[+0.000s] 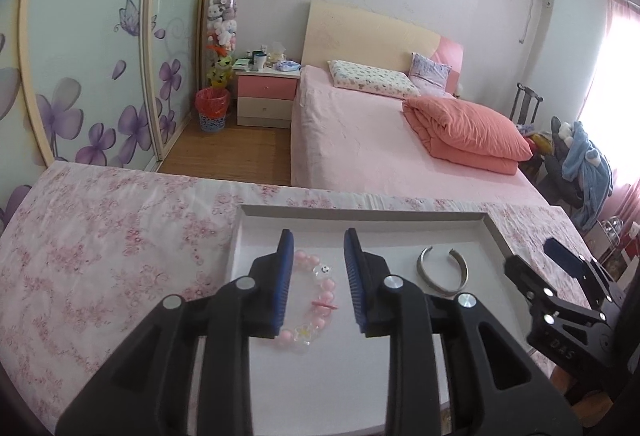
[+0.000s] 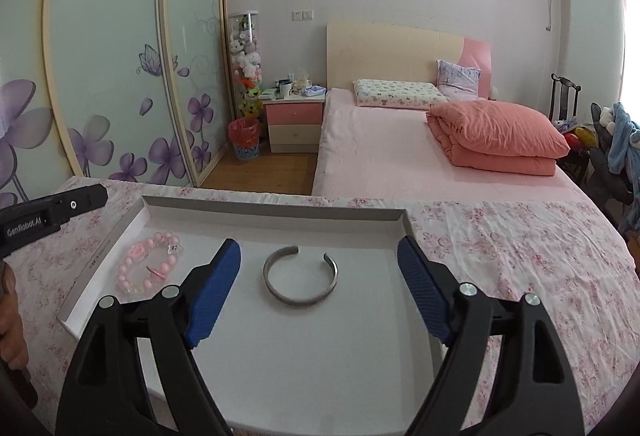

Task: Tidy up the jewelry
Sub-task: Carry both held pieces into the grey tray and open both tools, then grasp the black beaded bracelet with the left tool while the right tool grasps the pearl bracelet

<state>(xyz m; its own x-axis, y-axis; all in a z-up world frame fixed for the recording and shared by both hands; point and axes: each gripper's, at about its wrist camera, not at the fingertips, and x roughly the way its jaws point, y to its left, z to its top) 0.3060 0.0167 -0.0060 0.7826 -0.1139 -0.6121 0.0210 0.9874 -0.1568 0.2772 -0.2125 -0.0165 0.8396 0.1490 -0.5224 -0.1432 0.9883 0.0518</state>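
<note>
1. we are holding the left hand-held gripper [image 1: 316, 248] over the white tray [image 1: 494, 232], its blue pads standing apart with nothing pressed between them.
2. the pink bead bracelet [image 1: 316, 300] is lying flat on the tray floor at the tray's left side; in the left wrist view it is showing in the gap between our left pads, partly hidden behind the left finger, and we cannot tell whether either pad is touching it.
3. we are holding the right hand-held gripper [image 2: 320, 256] with its jaws spread wide and gripping nothing.
4. the silver cuff bangle [image 2: 300, 282] is lying flat on the tray to the right of the bead bracelet, well apart from it, its open gap facing the far rim; it is sitting between our right pads and clear of both.
5. the tray is resting on the counter [image 2: 520, 244], which is wearing a pink floral cloth.
6. beyond the counter a bed [image 2: 380, 155] with a pink sheet is carrying a folded salmon quilt [image 2: 496, 133].
7. a hand [image 2: 10, 320] is showing at the left edge of the right wrist view.
</note>
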